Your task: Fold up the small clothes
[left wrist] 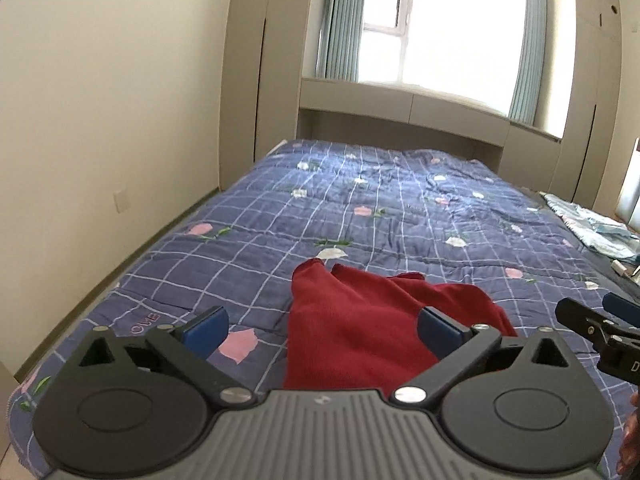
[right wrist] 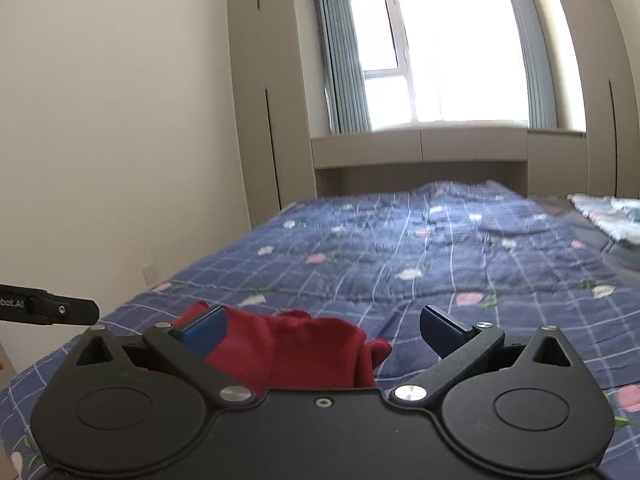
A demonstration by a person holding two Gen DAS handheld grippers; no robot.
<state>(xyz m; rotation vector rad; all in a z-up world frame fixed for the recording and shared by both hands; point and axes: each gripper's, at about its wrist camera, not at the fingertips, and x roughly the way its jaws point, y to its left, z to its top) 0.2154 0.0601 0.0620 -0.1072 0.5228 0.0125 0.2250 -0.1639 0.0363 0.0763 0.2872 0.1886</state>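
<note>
A small dark red garment (left wrist: 360, 328) lies crumpled on a blue checked quilt (left wrist: 360, 208) near the bed's front edge. My left gripper (left wrist: 324, 330) is open above its near part, fingers spread and empty. The garment also shows in the right wrist view (right wrist: 288, 348). My right gripper (right wrist: 324, 330) is open over the garment's right end, its left pad (right wrist: 204, 330) in front of the cloth, holding nothing. The right gripper shows at the right edge of the left wrist view (left wrist: 600, 328), the left gripper at the left edge of the right wrist view (right wrist: 48, 308).
The quilt (right wrist: 440, 248) with pink and white flowers covers the bed. A light blue patterned cloth (left wrist: 592, 228) lies at the bed's right side. A cream wall (left wrist: 100, 120) runs along the left. Wardrobes and a window (left wrist: 448, 32) stand behind the bed.
</note>
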